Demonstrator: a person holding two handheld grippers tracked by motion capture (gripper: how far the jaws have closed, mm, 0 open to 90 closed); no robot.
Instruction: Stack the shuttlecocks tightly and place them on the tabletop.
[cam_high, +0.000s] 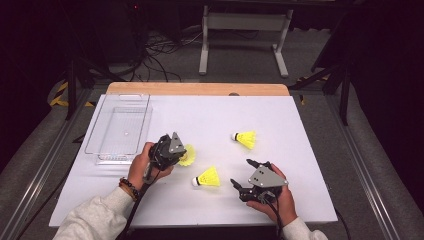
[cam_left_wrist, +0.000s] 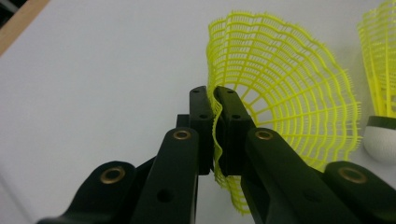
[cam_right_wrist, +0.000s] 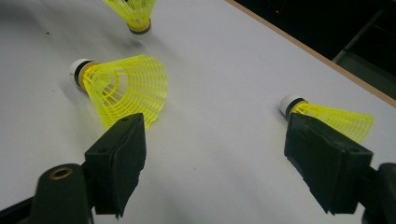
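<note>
Shuttlecock (cam_left_wrist: 289, 84) pinched by skirt rim in left hand-held gripper (cam_left_wrist: 214, 126), low over bench (cam_high: 280, 115) near clear tray (cam_high: 120, 131). Grasp step done, likely. Next: lift, carry to tray. Right hand-held gripper (cam_right_wrist: 215, 158) spread, idle.

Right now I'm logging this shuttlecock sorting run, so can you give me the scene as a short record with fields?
surface: white table
shuttlecocks: three, yellow
held shuttle: skirt rim pinched by left gripper
middle shuttle: lying on its side between the grippers
far shuttle: lying free, right of centre
right gripper: open, holding nothing
tray: clear, far left, nothing inside
</note>
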